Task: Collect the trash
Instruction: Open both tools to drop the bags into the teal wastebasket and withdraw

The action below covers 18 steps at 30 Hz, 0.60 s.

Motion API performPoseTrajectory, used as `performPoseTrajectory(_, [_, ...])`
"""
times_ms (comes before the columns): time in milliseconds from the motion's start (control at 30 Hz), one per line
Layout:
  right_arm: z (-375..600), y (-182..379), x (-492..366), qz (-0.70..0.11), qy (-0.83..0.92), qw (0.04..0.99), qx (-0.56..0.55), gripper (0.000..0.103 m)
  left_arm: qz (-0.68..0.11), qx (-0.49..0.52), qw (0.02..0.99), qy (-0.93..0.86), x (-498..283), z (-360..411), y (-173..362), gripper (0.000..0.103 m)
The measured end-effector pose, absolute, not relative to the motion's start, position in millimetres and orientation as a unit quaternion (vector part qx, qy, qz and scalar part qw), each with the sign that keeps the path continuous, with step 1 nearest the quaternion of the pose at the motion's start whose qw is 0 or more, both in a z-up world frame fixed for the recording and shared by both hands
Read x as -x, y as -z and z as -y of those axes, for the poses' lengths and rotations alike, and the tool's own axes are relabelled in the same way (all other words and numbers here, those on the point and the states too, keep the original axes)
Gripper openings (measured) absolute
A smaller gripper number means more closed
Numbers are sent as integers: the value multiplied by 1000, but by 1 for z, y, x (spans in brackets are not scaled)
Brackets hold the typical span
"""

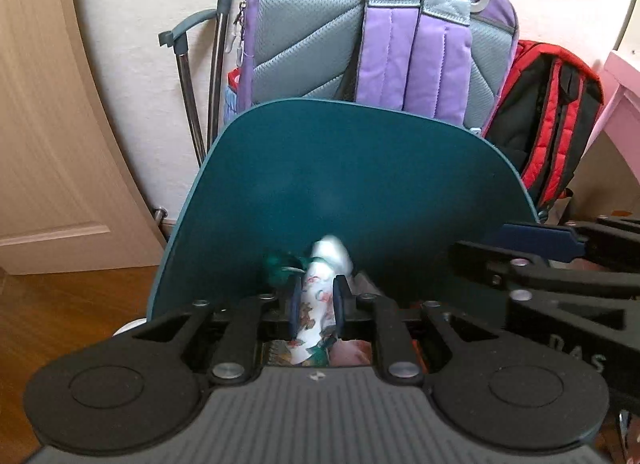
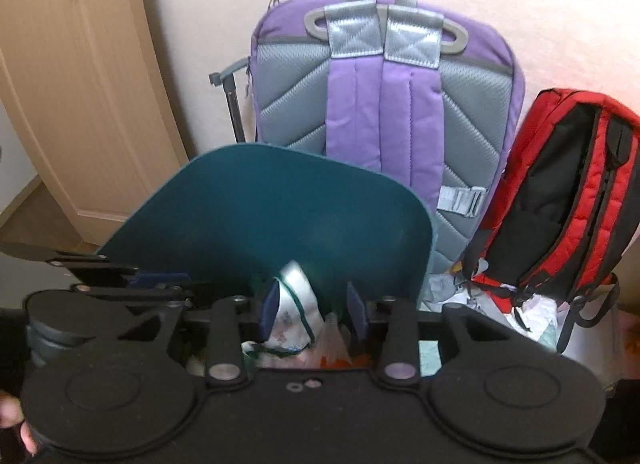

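Printed wrapper (image 1: 316, 304) gripped by left tongs (image 1: 316, 300) over teal bin lid (image 1: 340, 184), for disposal; right tongs (image 2: 314, 310) parted around second wrapper (image 2: 294, 312).

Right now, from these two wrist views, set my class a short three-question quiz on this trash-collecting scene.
1. True or false: the left hand-held gripper is shut on the floral wrapper.
2. Which backpack stands directly behind the teal lid? A red, B purple, C green.
3. Fill in: the jaws of the right hand-held gripper stand ____.
Key: 1 true; 2 B, the purple backpack; 3 open.
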State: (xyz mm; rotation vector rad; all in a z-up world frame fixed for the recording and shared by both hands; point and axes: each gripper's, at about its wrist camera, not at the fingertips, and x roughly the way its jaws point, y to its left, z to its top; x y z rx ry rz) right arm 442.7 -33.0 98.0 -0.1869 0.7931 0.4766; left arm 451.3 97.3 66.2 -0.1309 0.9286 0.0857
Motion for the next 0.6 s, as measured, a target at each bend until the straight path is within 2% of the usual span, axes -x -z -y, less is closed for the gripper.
performPoseTrajectory(600, [78,-159,-343,-332,-252,905,91,43,-398,60,915,-26,-356,-67,-133,16])
